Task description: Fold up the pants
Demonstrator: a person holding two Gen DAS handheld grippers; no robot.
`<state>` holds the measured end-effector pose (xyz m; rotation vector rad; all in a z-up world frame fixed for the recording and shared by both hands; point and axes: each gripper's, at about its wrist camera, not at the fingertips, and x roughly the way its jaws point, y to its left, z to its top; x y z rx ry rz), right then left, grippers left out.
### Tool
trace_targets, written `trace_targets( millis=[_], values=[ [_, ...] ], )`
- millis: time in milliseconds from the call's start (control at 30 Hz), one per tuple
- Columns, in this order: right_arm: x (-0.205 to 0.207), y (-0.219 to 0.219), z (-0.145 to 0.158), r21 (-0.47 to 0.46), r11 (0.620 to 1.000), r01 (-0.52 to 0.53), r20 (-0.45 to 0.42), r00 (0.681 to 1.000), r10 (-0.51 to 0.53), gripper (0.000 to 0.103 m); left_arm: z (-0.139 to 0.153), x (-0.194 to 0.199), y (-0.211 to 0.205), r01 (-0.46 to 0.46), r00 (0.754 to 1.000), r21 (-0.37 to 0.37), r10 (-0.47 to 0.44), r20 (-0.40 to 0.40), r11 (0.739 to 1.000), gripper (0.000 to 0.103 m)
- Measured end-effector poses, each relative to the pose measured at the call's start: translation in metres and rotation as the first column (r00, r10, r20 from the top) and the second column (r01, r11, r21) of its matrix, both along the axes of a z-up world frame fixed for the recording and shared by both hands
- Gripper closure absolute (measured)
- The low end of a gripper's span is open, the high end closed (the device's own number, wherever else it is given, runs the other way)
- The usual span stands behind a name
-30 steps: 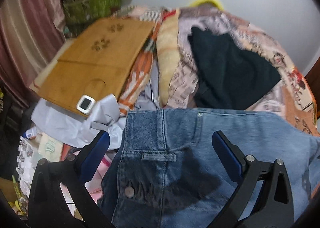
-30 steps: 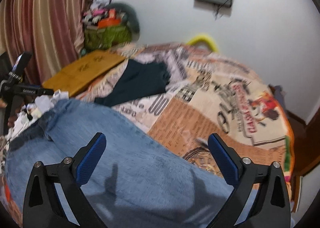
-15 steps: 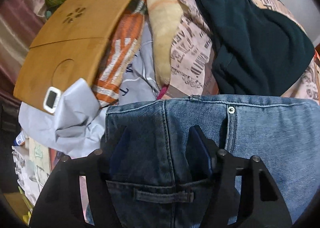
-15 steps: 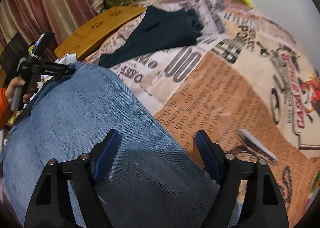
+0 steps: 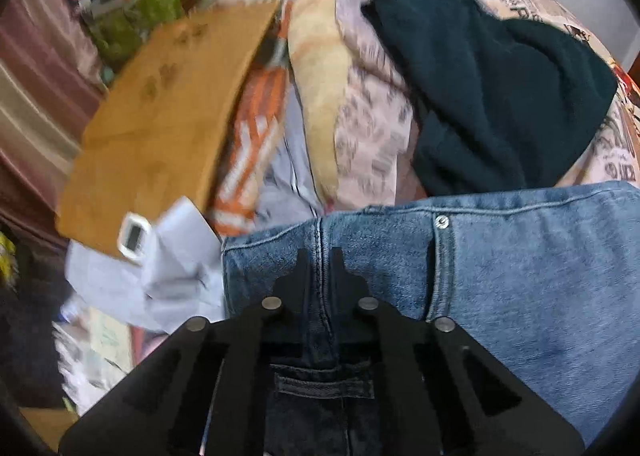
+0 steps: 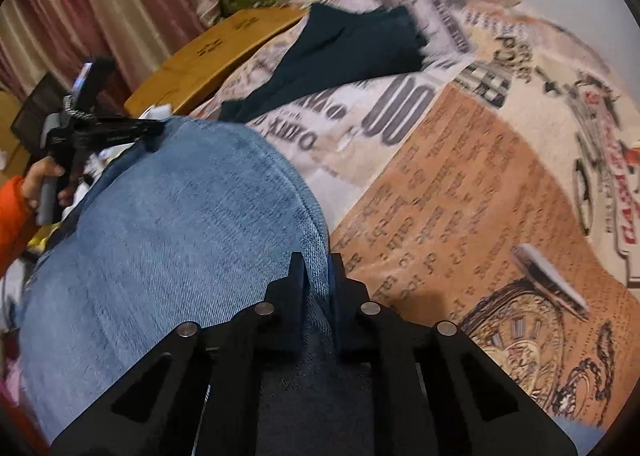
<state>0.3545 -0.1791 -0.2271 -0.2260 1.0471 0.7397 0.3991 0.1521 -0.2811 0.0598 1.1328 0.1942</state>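
Note:
Blue denim jeans (image 5: 500, 268) lie across the near side of a bed with a newspaper-print cover (image 6: 460, 184). My left gripper (image 5: 319, 256) is shut on the jeans' waistband at a seam near a belt loop. My right gripper (image 6: 317, 260) is shut on a folded edge of the jeans (image 6: 168, 224) further along the leg. The left gripper (image 6: 154, 136) also shows at the left of the right wrist view, held by a hand in an orange sleeve.
A dark garment (image 5: 492, 96) lies on the bed beyond the jeans, also in the right wrist view (image 6: 340, 56). A wooden board (image 5: 160, 112) with a small white device (image 5: 134, 234) sits left. A grey cloth (image 5: 172, 268), clutter and curtains (image 6: 100, 8) lie left.
Both grippers went from wide open above the jeans to shut on the denim. The left closed at the waistband, the right on the leg's edge.

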Motion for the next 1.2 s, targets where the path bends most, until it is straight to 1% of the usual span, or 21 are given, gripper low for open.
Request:
trace_targets(
  millis=[67, 133, 233, 267, 367, 433, 567, 700, 900, 967, 1067, 1200],
  values=[
    [0.003, -0.002, 0.013, 0.011, 0.999, 0.041, 0.070, 0.997, -0.041, 0.094, 0.019, 0.002, -0.004, 0.009, 0.999, 0.018, -0.010, 0.050, 1.000, 0.097],
    [0.010, -0.007, 0.030, 0.035, 0.996, 0.088, 0.127, 0.988, -0.092, 0.095, 0.043, 0.005, -0.004, -0.001, 0.994, 0.000, 0.001, 0.105, 1.000, 0.098],
    [0.015, -0.009, 0.055, 0.039, 0.993, 0.114, 0.199, 0.973, -0.120, 0.095, 0.076, 0.006, -0.004, -0.003, 0.983, -0.002, 0.003, 0.183, 1.000, 0.098],
    [0.015, -0.009, 0.063, 0.044, 0.993, 0.111, 0.209, 0.971, -0.118, 0.095, 0.086, 0.003, -0.004, -0.003, 0.979, -0.006, 0.004, 0.206, 1.000, 0.098],
    [0.001, -0.010, 0.079, 0.050, 0.995, 0.087, 0.232, 0.968, -0.096, 0.095, 0.101, -0.009, -0.004, 0.005, 0.974, -0.019, 0.000, 0.228, 1.000, 0.098],
    [-0.012, -0.011, 0.083, 0.043, 0.997, 0.067, 0.237, 0.968, -0.076, 0.095, 0.106, -0.026, -0.004, 0.011, 0.972, -0.019, -0.006, 0.237, 1.000, 0.098],
    [-0.044, -0.012, 0.088, 0.025, 0.999, 0.029, 0.254, 0.967, -0.035, 0.095, 0.114, -0.065, -0.002, 0.014, 0.967, -0.051, 0.000, 0.254, 0.999, 0.098],
    [-0.081, -0.012, 0.088, 0.009, 1.000, 0.012, 0.263, 0.965, -0.014, 0.095, 0.118, -0.115, -0.001, 0.009, 0.966, -0.097, 0.017, 0.257, 0.995, 0.098],
    [-0.120, -0.014, 0.082, 0.010, 1.000, 0.021, 0.244, 0.970, -0.023, 0.096, 0.115, -0.173, -0.004, 0.015, 0.970, -0.113, 0.013, 0.245, 0.994, 0.098],
    [-0.135, -0.014, 0.078, 0.004, 1.000, 0.027, 0.246, 0.969, -0.027, 0.096, 0.109, -0.189, -0.003, 0.007, 0.973, -0.134, 0.024, 0.230, 0.991, 0.098],
    [-0.152, -0.015, 0.070, 0.006, 0.999, 0.036, 0.234, 0.972, -0.036, 0.096, 0.095, -0.211, -0.002, -0.005, 0.978, -0.145, 0.035, 0.207, 0.989, 0.098],
    [-0.168, -0.019, 0.060, 0.032, 0.998, 0.063, 0.209, 0.976, -0.068, 0.096, 0.068, -0.235, -0.003, -0.027, 0.986, -0.180, 0.056, 0.155, 0.983, 0.098]
  ],
)
